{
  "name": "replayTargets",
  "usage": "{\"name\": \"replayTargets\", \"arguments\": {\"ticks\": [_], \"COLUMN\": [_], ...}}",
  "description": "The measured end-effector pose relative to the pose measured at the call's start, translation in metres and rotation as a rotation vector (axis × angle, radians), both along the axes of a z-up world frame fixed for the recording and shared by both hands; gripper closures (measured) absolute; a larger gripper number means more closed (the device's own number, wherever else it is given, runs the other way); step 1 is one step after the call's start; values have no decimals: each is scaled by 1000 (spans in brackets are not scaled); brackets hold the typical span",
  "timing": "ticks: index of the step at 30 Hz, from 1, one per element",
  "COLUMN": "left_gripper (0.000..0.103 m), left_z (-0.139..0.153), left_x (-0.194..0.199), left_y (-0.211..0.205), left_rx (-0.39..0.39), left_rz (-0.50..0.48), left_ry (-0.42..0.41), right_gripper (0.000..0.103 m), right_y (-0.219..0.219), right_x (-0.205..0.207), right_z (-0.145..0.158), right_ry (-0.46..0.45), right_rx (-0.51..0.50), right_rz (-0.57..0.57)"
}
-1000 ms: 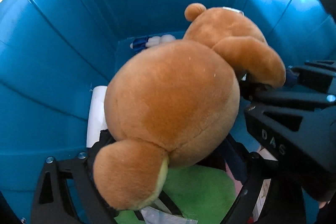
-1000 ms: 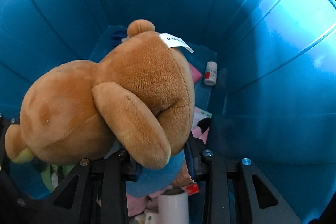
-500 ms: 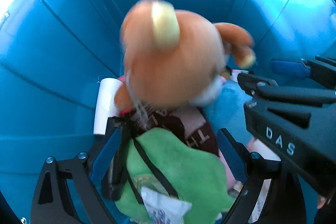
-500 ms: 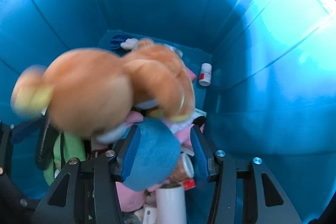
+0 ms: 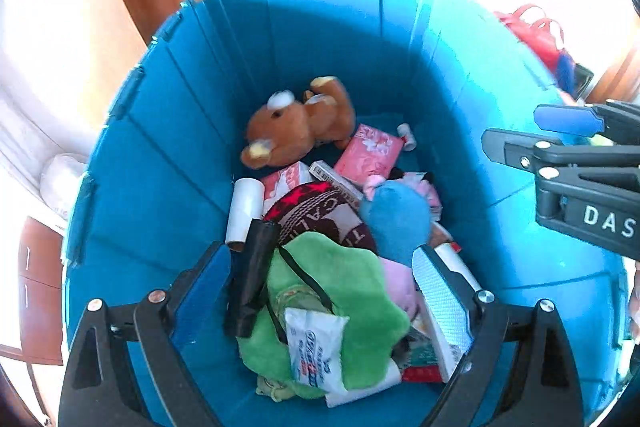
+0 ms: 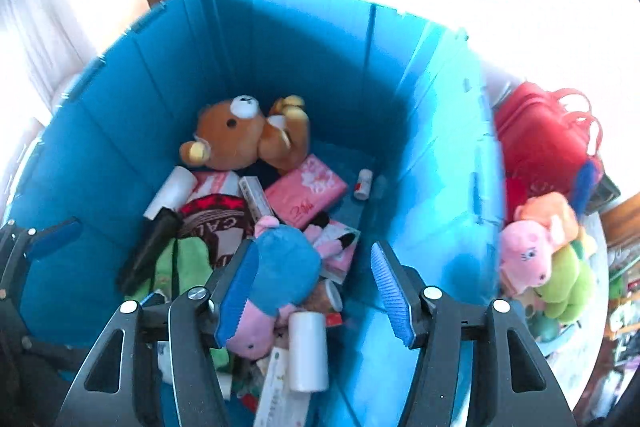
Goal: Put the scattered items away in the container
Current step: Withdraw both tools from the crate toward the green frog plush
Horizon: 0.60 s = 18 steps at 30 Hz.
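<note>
Moved: brown plush teddy bear (image 6: 244,139) dropped onto clutter at far wall of blue plastic bin (image 5: 168,131) | left gripper (image 5: 320,279), right gripper (image 6: 308,291) wide open, empty | soft, light; grip torso.

You've released the teddy bear (image 5: 298,125), now lying deep in the blue bin (image 5: 192,131); both your grippers (image 5: 320,279) (image 6: 310,287) have risen, jaws apart.
</note>
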<state>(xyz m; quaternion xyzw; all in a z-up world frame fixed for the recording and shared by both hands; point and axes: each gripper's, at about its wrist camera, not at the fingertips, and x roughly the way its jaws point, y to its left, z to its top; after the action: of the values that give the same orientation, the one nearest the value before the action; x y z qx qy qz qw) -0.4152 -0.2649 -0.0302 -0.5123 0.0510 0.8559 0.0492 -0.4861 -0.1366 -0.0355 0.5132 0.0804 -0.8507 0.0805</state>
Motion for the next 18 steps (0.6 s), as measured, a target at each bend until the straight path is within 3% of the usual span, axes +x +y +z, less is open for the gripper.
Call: {"name": "replayTargets", "arguments": {"ticks": [11, 18], "left_gripper": [10, 10], "left_z": [3, 23], "left_x": [63, 104], "left_y": [10, 59], "left_rx": [24, 49], "left_rz": [-6, -51], "left_ry": [114, 223], "right_gripper": [34, 34], "right_y": [10, 56], "right_x": [80, 133], "right_z": [29, 44], "right_ry": [104, 154], "right_rx": [-41, -92], "right_rz": [56, 28]}}
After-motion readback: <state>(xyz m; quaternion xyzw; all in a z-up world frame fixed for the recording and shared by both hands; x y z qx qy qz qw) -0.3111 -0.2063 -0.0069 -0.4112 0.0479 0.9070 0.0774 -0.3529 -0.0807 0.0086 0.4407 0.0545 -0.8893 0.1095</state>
